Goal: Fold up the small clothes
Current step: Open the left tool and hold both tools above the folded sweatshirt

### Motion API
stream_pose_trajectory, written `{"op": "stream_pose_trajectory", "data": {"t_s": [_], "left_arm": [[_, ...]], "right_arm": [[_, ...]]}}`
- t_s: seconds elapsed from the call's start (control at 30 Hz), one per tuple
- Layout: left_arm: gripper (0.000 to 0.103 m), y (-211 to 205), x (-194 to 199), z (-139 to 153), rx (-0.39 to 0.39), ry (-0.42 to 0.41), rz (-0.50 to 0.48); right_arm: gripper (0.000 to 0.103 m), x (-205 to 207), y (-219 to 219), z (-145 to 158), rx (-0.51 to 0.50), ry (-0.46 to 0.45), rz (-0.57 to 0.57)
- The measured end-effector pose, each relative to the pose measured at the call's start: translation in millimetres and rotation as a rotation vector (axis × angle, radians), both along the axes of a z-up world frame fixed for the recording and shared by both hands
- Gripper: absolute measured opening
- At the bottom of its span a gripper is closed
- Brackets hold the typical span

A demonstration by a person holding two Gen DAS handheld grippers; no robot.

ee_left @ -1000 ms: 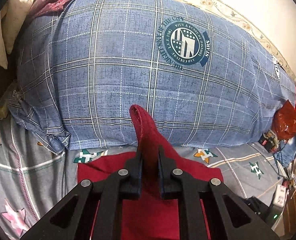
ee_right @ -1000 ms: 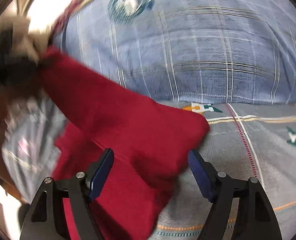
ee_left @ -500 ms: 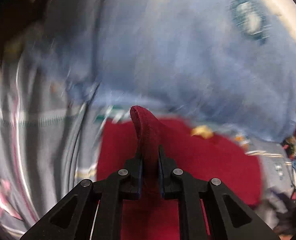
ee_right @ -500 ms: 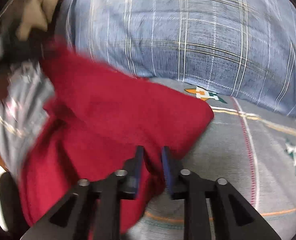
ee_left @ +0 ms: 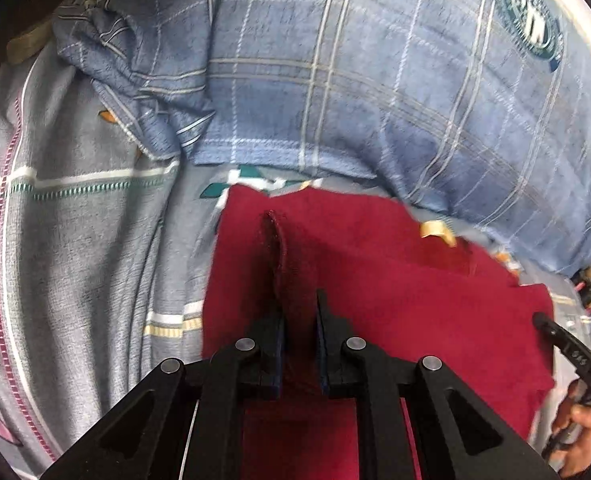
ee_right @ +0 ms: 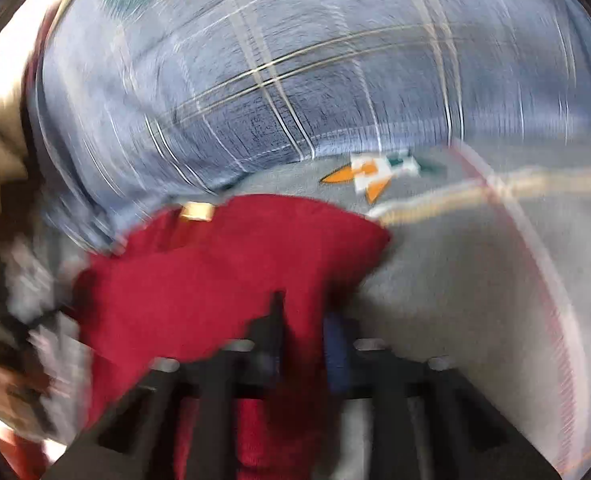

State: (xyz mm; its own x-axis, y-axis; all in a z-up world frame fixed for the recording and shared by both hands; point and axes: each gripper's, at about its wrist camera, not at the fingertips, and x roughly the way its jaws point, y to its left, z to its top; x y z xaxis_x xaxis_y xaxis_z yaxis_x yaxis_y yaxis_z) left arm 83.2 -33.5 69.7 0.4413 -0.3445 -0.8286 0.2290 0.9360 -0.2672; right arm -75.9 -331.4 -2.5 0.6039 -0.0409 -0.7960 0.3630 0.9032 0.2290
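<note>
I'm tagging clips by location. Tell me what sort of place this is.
Most likely a bedroom, with the work done on a bed: a grey patterned bedsheet serves as the surface, a big blue plaid duvet or pillow lies behind, and the red garment rests on the sheet.

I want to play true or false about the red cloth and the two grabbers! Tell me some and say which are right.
1. The left gripper pinches a fold of the red cloth. True.
2. The red cloth lies on a wooden floor. False: it lies on the grey bedsheet.
3. A blue plaid pillow sits behind the cloth. True.
4. The right gripper is wide open and holds nothing. False: its fingers are closed on the red cloth.
5. The cloth is green. False: it is red.
</note>
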Motion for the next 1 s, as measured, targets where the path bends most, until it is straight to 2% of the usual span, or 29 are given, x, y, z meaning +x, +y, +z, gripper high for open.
{"op": "stream_pose_trajectory", "data": {"t_s": [0.07, 0.1, 0.17, 0.2, 0.27, 0.3, 0.33, 0.37, 0.4, 0.43, 0.47, 0.53, 0.6, 0.7, 0.77, 0.83, 0.93, 1.0], "left_arm": [[0.012, 1, -2, 2, -0.034, -0.004, -0.024], [0.016, -3, -1, -4, -0.048, 0.013, -0.041], [0.019, -5, 1, -17, -0.026, 0.047, -0.045], [0.019, -7, 2, -28, 0.001, 0.066, -0.036], [0.020, -6, 2, -36, -0.005, 0.075, -0.031], [0.021, -4, 1, -36, -0.015, 0.070, -0.030], [0.021, -2, 1, -35, -0.025, 0.067, -0.028], [0.021, -2, 1, -34, -0.031, 0.067, -0.026], [0.022, -1, 2, -34, -0.034, 0.069, -0.023], [0.022, -1, 2, -34, -0.031, 0.069, -0.022], [0.022, -2, 1, -33, -0.026, 0.069, -0.021], [0.023, -6, 0, -32, -0.009, 0.063, -0.021], [0.023, -4, -3, -32, -0.002, 0.057, -0.017], [0.028, -9, -9, -30, 0.003, 0.059, -0.024], [0.036, -7, -16, -25, 0.027, 0.044, -0.035], [0.047, -7, -28, -16, 0.066, 0.006, -0.045], [0.060, -4, -42, -3, 0.074, -0.060, -0.044], [0.063, -2, -45, 1, 0.062, -0.072, -0.026]], "right_arm": [[0.010, 0, 8, 11, -0.083, -0.017, 0.027], [0.009, -2, 8, 17, -0.126, -0.029, 0.013], [0.009, -4, 0, 18, -0.247, -0.007, -0.046], [0.009, -5, -7, 11, -0.254, 0.026, -0.078], [0.010, -11, -20, 4, -0.147, 0.022, -0.101], [0.016, -19, -23, 6, -0.085, 0.001, -0.115], [0.018, -25, -24, 11, -0.056, -0.015, -0.126], [0.033, -33, -23, 17, -0.039, -0.024, -0.136], [0.061, -43, -21, 24, -0.021, -0.032, -0.135], [0.070, -49, -19, 28, -0.003, -0.047, -0.126], [0.073, -57, -11, 33, 0.013, -0.075, -0.106], [0.073, -57, 6, 33, 0.008, -0.071, -0.048], [0.068, -51, 25, 23, -0.065, -0.001, 0.017], [0.061, -45, 42, -4, -0.293, 0.186, 0.019], [0.060, -57, 38, -5, -0.277, 0.161, 0.015], [0.060, -64, 32, 3, -0.246, 0.142, -0.015], [0.063, -78, 36, 23, -0.234, 0.068, -0.040], [0.063, -79, 41, 32, -0.196, 0.017, -0.026]]}}
